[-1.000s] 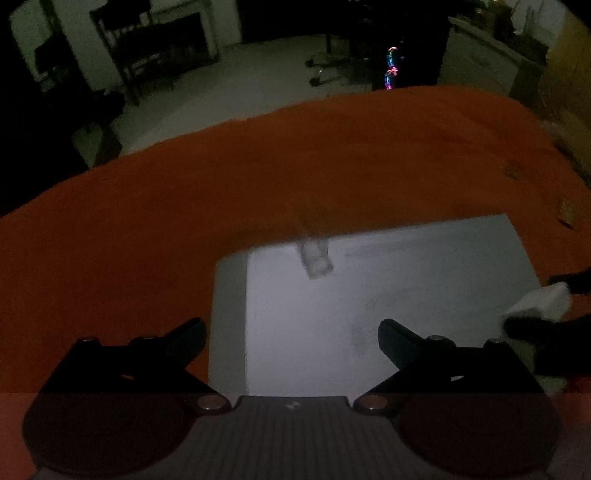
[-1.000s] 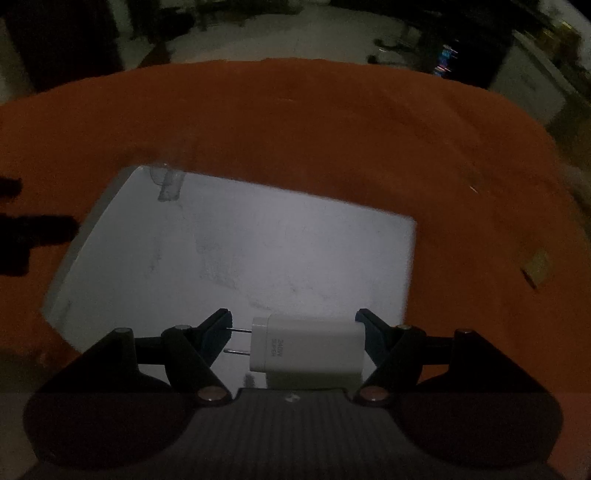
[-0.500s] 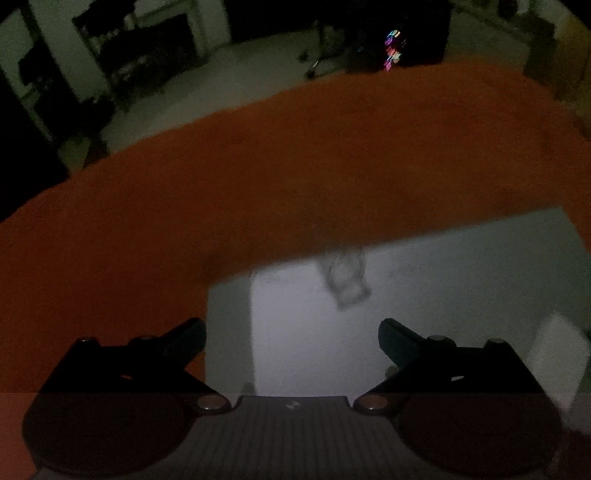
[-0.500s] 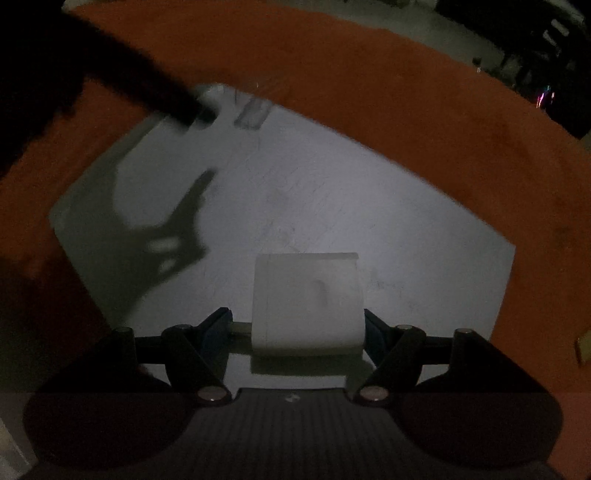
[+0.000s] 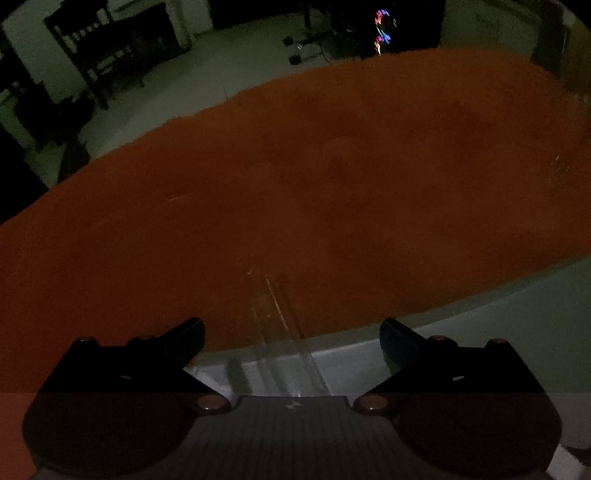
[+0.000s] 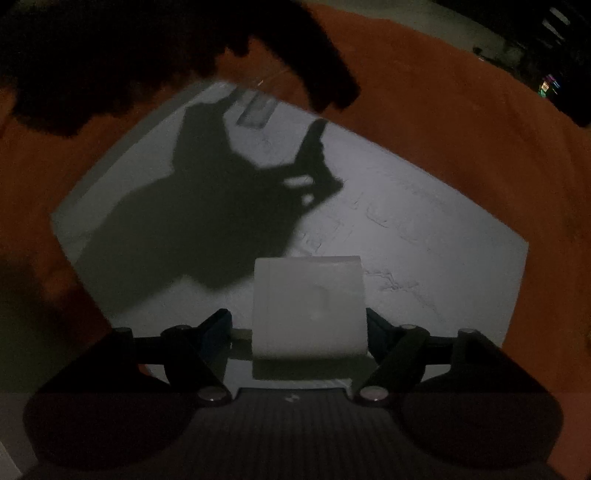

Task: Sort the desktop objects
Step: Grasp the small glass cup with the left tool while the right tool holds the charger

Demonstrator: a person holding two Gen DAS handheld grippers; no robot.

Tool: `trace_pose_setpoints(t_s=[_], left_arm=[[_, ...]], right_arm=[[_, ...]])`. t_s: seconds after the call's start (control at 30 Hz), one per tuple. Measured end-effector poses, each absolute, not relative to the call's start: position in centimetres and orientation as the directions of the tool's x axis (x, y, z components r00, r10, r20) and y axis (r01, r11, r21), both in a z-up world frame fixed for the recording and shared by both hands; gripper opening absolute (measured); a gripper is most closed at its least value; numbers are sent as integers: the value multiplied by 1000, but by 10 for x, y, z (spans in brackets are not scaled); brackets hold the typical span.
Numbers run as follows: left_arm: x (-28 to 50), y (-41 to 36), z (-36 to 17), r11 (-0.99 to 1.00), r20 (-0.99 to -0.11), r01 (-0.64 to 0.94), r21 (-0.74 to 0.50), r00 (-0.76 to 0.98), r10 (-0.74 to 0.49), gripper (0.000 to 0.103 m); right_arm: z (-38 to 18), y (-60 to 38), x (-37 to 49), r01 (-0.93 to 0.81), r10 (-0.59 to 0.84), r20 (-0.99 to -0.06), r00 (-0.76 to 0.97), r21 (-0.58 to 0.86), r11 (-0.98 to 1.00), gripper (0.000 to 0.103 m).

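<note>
A small clear plastic piece (image 5: 284,332) lies across the far edge of the white board (image 5: 480,325), partly on the orange cloth (image 5: 295,166). My left gripper (image 5: 291,332) is open and low over it, one finger on each side, apart from it. In the right wrist view a white charger (image 6: 308,306) rests on the white board (image 6: 406,206) between the fingers of my right gripper (image 6: 299,326). Its jaws are opening, and the pads stand just off the charger's prongs and its side. The left gripper shows there as a dark shape with one finger (image 6: 332,88) above the clear piece (image 6: 258,110).
The orange cloth covers the whole table around the board. The left gripper casts a broad shadow (image 6: 207,206) over the board's left half. Beyond the table's far edge are a dim floor, a dark chair (image 5: 99,59) and coloured lights (image 5: 382,29).
My left gripper came down and forward until the clear piece lay between its fingers, and its shadow spread over the board. My right gripper rolled with the charger, and its jaws widened slightly.
</note>
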State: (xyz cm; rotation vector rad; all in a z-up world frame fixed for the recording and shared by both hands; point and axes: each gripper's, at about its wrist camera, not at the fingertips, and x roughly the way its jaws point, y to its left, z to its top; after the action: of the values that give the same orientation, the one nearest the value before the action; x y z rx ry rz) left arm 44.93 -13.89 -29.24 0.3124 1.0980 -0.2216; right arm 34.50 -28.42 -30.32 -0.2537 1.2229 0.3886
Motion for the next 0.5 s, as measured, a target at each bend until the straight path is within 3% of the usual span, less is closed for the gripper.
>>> trace_pose_setpoints(t_s=[0.17, 0.23, 0.3, 0.37, 0.5], left_arm=[[461, -116, -319, 967, -895, 255, 1, 431, -112, 102], [458, -102, -324, 968, -885, 243, -56, 436, -161, 90], [451, -94, -321, 958, -862, 280, -57, 470, -189, 50], [441, -90, -316, 936, -833, 347, -53, 502, -233, 25], [422, -74, -308, 933, -800, 348, -91, 533, -277, 25]], right_arm=[[-304, -287, 344, -436, 173, -943, 286, 33, 899, 80], [-304, -288, 342, -445, 167, -943, 287, 23, 895, 82], [-308, -288, 341, -456, 159, -944, 290, 10, 890, 83], [-307, -291, 337, -466, 159, -943, 294, 4, 885, 83], [-304, -305, 336, -425, 187, -937, 294, 47, 904, 83]])
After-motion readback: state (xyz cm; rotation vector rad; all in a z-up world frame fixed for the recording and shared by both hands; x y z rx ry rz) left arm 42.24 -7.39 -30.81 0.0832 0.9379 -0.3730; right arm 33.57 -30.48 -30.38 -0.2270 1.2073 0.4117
